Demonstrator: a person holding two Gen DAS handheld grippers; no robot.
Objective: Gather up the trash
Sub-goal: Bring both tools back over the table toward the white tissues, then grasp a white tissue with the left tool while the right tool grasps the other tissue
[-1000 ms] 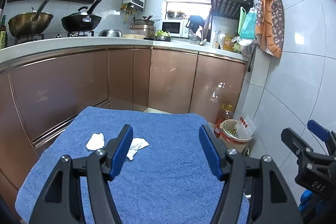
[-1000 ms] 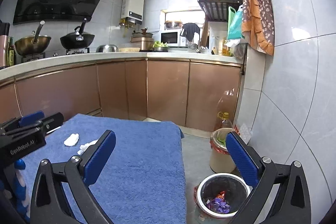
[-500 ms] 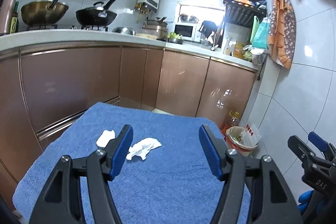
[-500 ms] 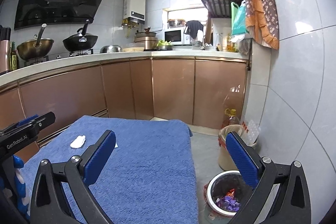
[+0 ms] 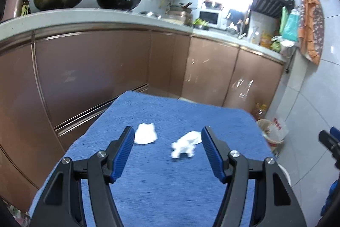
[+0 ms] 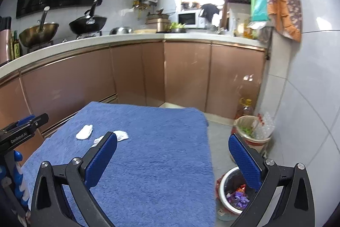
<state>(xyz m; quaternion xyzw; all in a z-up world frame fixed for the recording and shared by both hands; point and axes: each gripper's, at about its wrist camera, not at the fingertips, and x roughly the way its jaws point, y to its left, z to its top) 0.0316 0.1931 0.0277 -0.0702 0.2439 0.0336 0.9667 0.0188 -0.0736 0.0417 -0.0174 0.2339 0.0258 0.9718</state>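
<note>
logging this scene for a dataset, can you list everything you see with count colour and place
crumpled tissue: 1, white, on the towel, ahead between the left gripper's fingers
folded tissue: 1, white, on the towel, left of the crumpled one
blue towel: 1, covers the table
trash bin: 1, white rim, floor right of the table, purple wrappers inside
lined bucket: 1, beige, floor by the tiled wall
oil bottle: 1, yellowish, floor by the cabinets
woks: 2, brass and black, on the stove
microwave: 1, white, far counter
left gripper: open, black with blue pads
right gripper: open, same colours
</note>
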